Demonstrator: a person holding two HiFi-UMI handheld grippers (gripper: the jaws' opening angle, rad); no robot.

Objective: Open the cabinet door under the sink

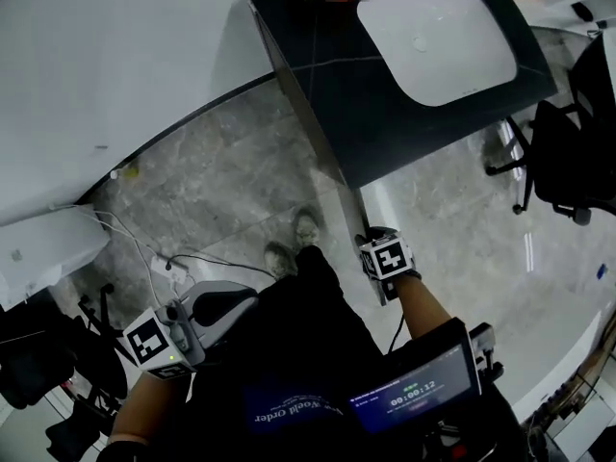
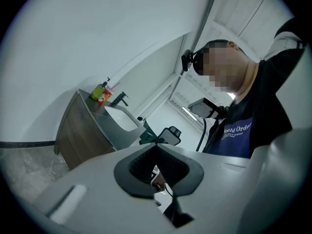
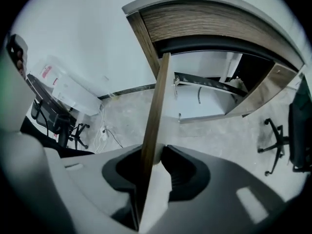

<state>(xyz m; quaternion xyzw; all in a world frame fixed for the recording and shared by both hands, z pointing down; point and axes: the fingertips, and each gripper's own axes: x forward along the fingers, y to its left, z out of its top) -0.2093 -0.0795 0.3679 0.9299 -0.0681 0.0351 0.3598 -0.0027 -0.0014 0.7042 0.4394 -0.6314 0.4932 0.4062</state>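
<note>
Washroom: cabinet door (image 3: 158,96) within right gripper (image 3: 156,155)

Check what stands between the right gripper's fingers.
The edge of the open cabinet door stands between the fingers of the right gripper; the right gripper view shows it.

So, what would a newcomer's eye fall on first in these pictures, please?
The wood-edged cabinet door stands swung open under the sink, its edge between the jaws of the right gripper. Beyond it, the open cabinet shows a pale interior.
</note>
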